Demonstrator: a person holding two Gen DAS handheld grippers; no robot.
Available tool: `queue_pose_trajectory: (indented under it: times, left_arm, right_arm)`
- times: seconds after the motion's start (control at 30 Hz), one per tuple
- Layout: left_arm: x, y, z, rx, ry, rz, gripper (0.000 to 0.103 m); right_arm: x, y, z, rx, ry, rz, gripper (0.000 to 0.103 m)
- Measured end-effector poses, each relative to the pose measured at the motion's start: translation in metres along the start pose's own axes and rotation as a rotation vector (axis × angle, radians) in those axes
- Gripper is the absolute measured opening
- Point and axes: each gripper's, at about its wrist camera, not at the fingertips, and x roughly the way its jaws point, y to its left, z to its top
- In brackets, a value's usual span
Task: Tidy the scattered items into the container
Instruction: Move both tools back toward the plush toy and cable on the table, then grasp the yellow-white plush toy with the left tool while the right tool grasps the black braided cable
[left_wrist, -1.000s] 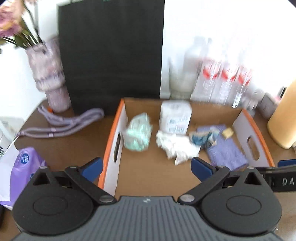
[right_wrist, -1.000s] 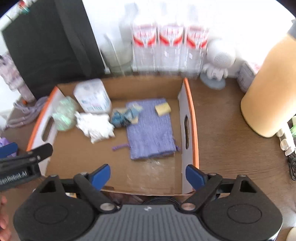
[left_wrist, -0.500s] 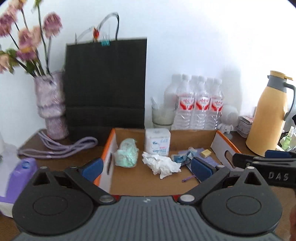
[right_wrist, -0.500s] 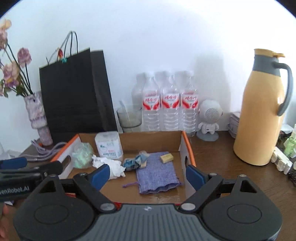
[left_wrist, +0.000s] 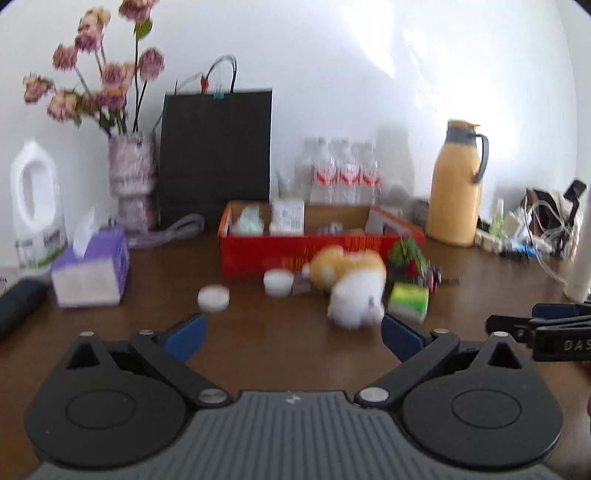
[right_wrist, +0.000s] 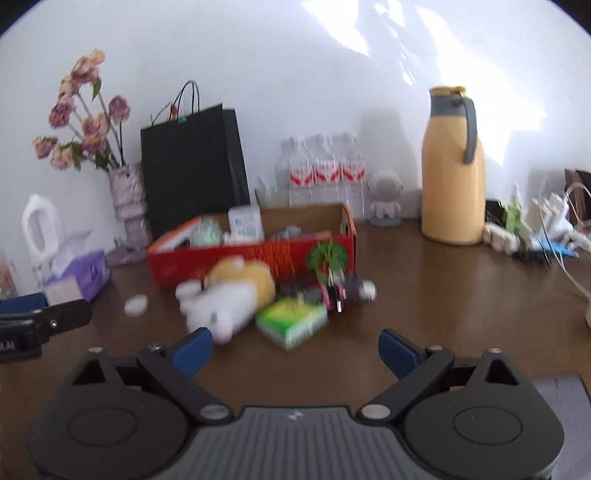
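both grippers, left (left_wrist: 291, 330) and right (right_wrist: 295, 347), hover with jaws apart and empty before the red box (right_wrist: 255, 258); a plush toy (right_wrist: 229, 299), green packet (right_wrist: 293, 323) and white caps (left_wrist: 213, 298) lie scattered just in front of it. a careless reach could knock the caps off the table (right_wrist: 461, 295).

Both views are bright with daylight; sun patches glare on the white wall (right_wrist: 332, 74) at upper right, washing it out; the yellow flask (right_wrist: 452, 166) throws a soft grey shadow to its left on the wall; motion blur smears both pictures, so the plush toy (left_wrist: 351, 288), the water bottles (left_wrist: 340, 177) and the flowers (left_wrist: 99, 74) look soft; the fisheye bends the edges and darkens the corners; the bench (right_wrist: 443, 288) shows a dull sheen.
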Motion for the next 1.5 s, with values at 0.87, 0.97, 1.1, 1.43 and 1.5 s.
queue_pose_trajectory:
  times: [0.87, 0.97, 1.1, 1.43, 1.5]
  left_arm:
    - [0.182, -0.049, 0.042, 0.109, 0.207, -0.231, 0.046]
    - [0.162, -0.046, 0.045, 0.09, 0.175, -0.215, 0.045]
    - [0.121, -0.04, 0.048, 0.05, 0.099, -0.183, 0.045]
    - [0.042, -0.019, 0.017, 0.029, 0.147, -0.137, 0.045]
    - [0.035, -0.021, 0.002, 0.032, 0.19, -0.141, 0.045]
  right_arm:
    - [0.179, -0.094, 0.057, 0.5, 0.205, 0.092, 0.038]
    - [0.164, -0.08, 0.063, 0.379, 0.164, 0.094, 0.025]
    - [0.12, -0.037, 0.072, 0.098, 0.029, 0.06, 0.02]
    - [0.047, -0.024, 0.04, 0.148, 0.134, 0.246, 0.02]
    - [0.041, -0.021, 0.021, 0.129, 0.195, 0.238, 0.02]
